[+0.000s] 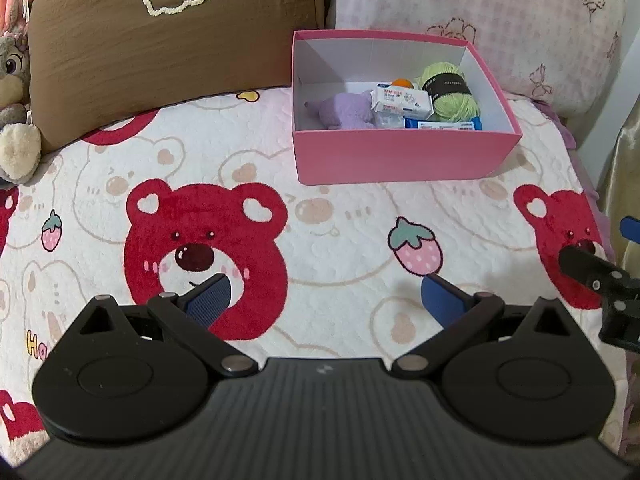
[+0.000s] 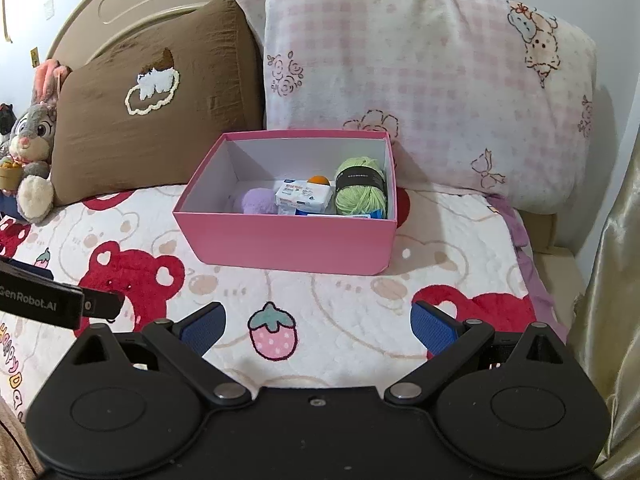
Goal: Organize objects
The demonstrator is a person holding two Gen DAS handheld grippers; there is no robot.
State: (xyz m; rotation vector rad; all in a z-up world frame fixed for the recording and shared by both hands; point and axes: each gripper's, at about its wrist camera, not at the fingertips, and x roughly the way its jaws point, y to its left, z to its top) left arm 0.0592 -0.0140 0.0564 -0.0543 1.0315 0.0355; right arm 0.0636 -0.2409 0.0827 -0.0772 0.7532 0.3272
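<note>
Both fisheye views look forward and steeply down over a bed. The left wrist view has its own left gripper (image 1: pixel 324 300) at the bottom and the pink box (image 1: pixel 400 156) in the upper middle. The right wrist view sits similarly near, right gripper (image 2: pixel 318 330) at the bottom, the box (image 2: pixel 288 240) central. Both share the box, the brown pillow (image 1: pixel 160 48) and the bear-print blanket (image 1: pixel 340 232).

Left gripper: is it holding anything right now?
No. The left gripper has its jaws spread wide over the bare bear-print blanket, with nothing between its blue pads.
</note>
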